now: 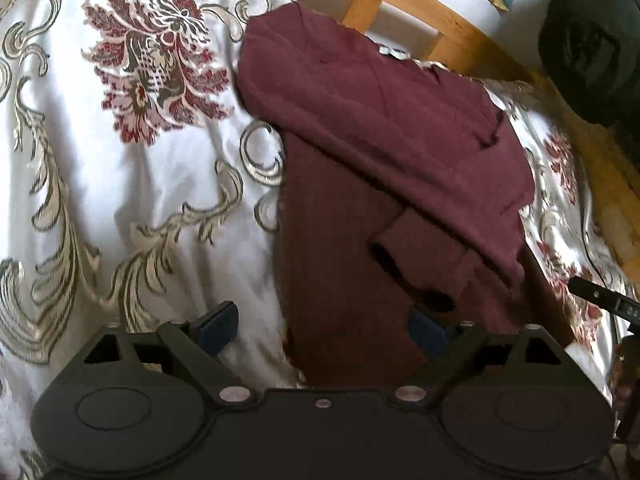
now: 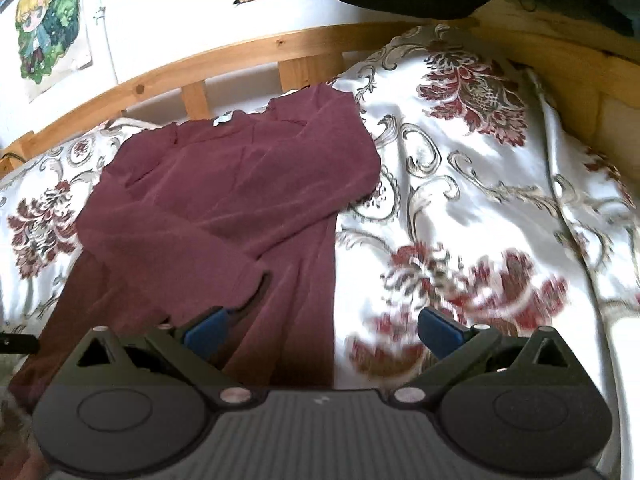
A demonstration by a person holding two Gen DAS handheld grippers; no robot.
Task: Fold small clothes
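a maroon long-sleeved top (image 1: pixel 360 128) lies on a bed, spread over a white bedspread (image 1: pixel 132 184) patterned with dark red flowers and grey-gold scrolls. both sleeves are folded in across the body; one cuff (image 1: pixel 404 256) rests on the lower front of the garment, and a small pale label (image 2: pixel 221 120) shows at the neckline on the far side.

the left hand-held gripper (image 1: pixel 322 330) has its jaws spread apart with nothing between them — one blue pad (image 1: pixel 218 326) is over the bedspread, the other over the top's lower part, near the cuff. the right hand-held gripper (image 2: pixel 322 332) is likewise spread and holds nothing; its left blue pad (image 2: pixel 206 330) sits over the maroon fabric and its right one over the bedspread, so it straddles the garment's straight side edge.

behind the bed runs a wooden bed rail (image 2: pixel 224 60) against a white wall, where an anime-style poster (image 2: pixel 44 24) hangs. a dark bundle (image 1: pixel 588 48) sits on the rail at the bed's end.
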